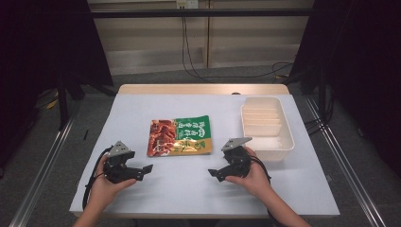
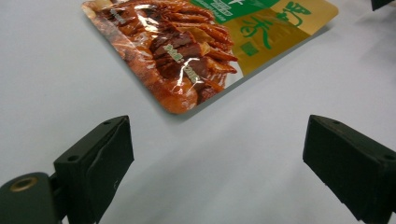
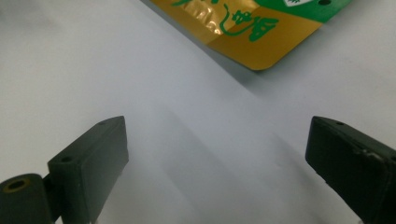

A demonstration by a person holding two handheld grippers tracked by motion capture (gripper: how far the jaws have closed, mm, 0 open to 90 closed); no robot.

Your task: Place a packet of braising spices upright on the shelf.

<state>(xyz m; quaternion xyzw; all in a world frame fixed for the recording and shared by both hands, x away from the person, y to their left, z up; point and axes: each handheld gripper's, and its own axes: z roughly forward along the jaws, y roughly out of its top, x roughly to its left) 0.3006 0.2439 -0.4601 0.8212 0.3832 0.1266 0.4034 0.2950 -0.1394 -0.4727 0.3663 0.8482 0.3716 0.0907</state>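
A flat food pouch [image 1: 179, 136], green and gold with a photo of red-brown meat, lies in the middle of the white table. My left gripper [image 1: 144, 170] rests low at the front left, held in a hand, jaws wide apart and empty. Its own view shows the pouch's meat end [image 2: 187, 51] just beyond the fingertips. My right gripper [image 1: 213, 173] sits at the front right in the other hand, also open with nothing between the jaws. The pouch's gold corner [image 3: 261, 42] lies ahead of it.
A white plastic tray [image 1: 266, 126] with ribbed compartments stands at the right of the table, beyond the right hand. The table top [image 1: 198, 194] is bare white between the hands. Cables trail from both grippers toward the front edge.
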